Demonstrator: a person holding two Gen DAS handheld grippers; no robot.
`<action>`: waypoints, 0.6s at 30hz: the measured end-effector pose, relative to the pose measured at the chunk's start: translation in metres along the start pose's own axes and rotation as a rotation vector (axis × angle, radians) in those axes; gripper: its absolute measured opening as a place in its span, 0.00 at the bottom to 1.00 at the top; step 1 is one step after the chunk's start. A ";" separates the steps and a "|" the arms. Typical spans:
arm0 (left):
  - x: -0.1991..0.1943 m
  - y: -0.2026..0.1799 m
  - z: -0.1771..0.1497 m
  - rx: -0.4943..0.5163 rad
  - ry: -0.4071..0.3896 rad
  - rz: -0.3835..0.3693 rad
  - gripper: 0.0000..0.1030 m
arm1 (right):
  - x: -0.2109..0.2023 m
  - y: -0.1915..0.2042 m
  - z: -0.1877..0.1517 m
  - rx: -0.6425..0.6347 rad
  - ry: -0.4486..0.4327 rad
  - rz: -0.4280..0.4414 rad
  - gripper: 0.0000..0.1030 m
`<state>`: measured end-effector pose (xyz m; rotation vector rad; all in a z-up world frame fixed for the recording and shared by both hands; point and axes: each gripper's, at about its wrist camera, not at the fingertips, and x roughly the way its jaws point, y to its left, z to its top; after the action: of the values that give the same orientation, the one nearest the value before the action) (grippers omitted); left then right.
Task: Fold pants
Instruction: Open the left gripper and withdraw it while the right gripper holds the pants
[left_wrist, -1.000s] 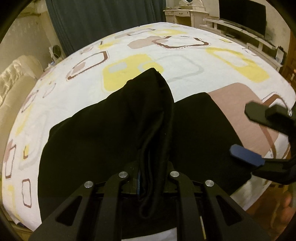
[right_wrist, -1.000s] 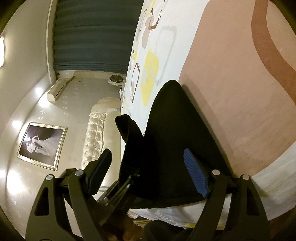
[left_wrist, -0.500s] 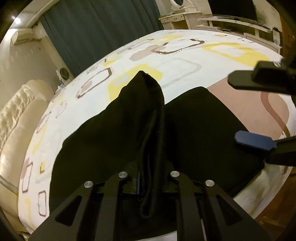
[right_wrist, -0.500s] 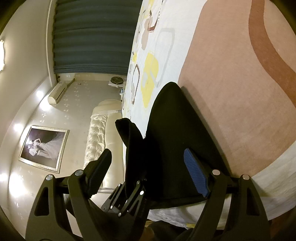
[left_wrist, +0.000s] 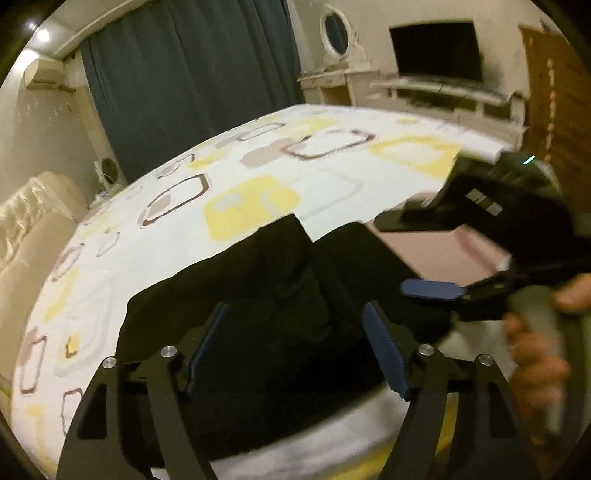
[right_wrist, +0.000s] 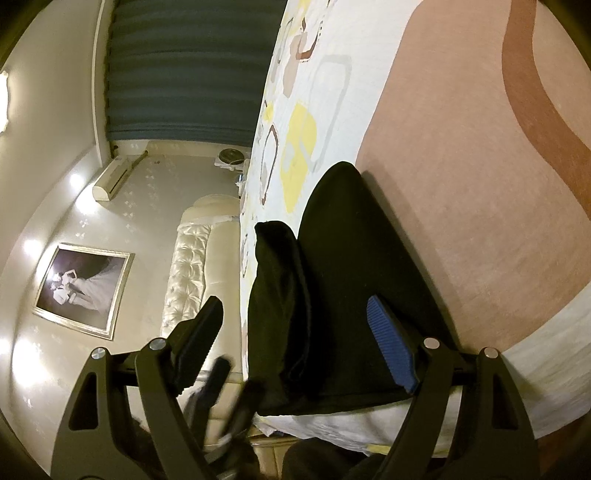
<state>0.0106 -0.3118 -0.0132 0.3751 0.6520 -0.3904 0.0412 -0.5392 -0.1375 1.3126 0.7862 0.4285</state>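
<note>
Black pants (left_wrist: 280, 310) lie folded near the bed's front edge, with a raised fold of cloth down the middle. My left gripper (left_wrist: 295, 350) is open just above their near edge, holding nothing. My right gripper (left_wrist: 402, 254) is open and empty at the pants' right side, held by a hand. In the right wrist view the pants (right_wrist: 347, 280) lie between the spread fingers of the right gripper (right_wrist: 295, 347), with the raised fold (right_wrist: 277, 280) to the left. The left gripper's fingers show blurred at the lower left.
The bed (left_wrist: 258, 166) has a white sheet with yellow, brown and pink shapes. A cream headboard (left_wrist: 33, 229) stands at the left. Dark curtains (left_wrist: 192, 74), a TV (left_wrist: 436, 48) and white furniture lie beyond the bed.
My left gripper has let go of the raised fold and opened, pulling back a little. The fold has dropped onto the pants. The right gripper stays open.
</note>
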 end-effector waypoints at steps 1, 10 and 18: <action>-0.009 0.010 -0.002 -0.030 0.000 -0.030 0.77 | 0.000 0.002 -0.001 -0.007 0.001 -0.009 0.78; -0.042 0.147 -0.052 -0.377 0.057 -0.149 0.79 | 0.009 0.046 -0.012 -0.190 0.028 -0.127 0.78; -0.039 0.233 -0.114 -0.587 0.139 -0.113 0.79 | 0.049 0.050 -0.016 -0.264 0.083 -0.283 0.71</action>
<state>0.0317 -0.0506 -0.0221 -0.1959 0.8908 -0.2651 0.0704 -0.4831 -0.1032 0.9271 0.9356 0.3476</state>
